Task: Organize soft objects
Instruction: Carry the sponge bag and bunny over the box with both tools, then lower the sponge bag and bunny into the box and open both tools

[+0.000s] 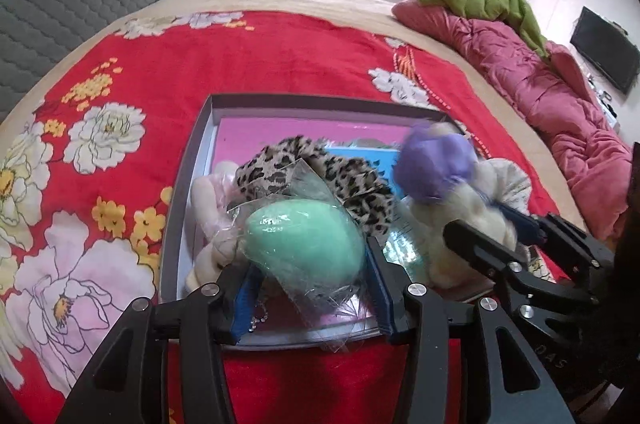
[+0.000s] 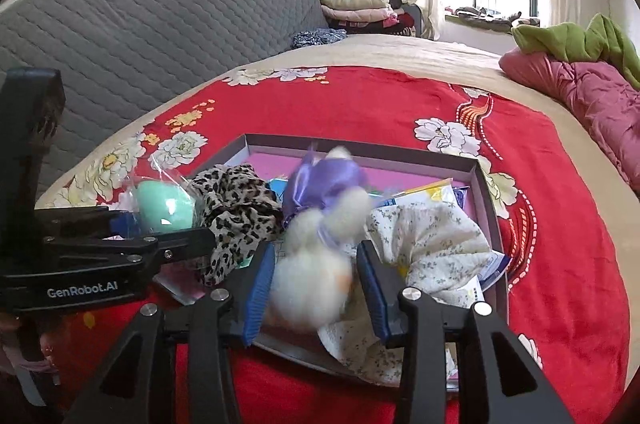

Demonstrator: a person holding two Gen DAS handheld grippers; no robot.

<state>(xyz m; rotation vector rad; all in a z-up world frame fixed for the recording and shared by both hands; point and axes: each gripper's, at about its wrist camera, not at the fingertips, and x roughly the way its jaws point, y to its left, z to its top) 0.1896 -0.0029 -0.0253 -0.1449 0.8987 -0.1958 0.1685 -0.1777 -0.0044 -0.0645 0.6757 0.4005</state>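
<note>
A grey shallow box [image 1: 182, 184] with a pink bottom lies on the red floral bedspread; it also shows in the right wrist view [image 2: 486, 192]. My left gripper [image 1: 308, 256] is shut on a mint green egg-shaped sponge [image 1: 304, 244] in clear wrap, held over the box's near side. My right gripper [image 2: 316, 276] is shut on a fluffy white plush toy [image 2: 312, 284] with a purple satin bow [image 2: 326, 180], over the box. A leopard-print cloth [image 1: 344, 180] and a floral white cloth [image 2: 432, 248] lie in the box. A cream plush [image 1: 208, 220] lies at the box's left.
The red floral bedspread [image 1: 120, 104] surrounds the box. A pink quilt [image 1: 540, 92] with a green cloth [image 1: 492, 0] lies at the right. A grey quilted headboard [image 2: 140, 36] and folded blankets [image 2: 360, 8] stand at the back.
</note>
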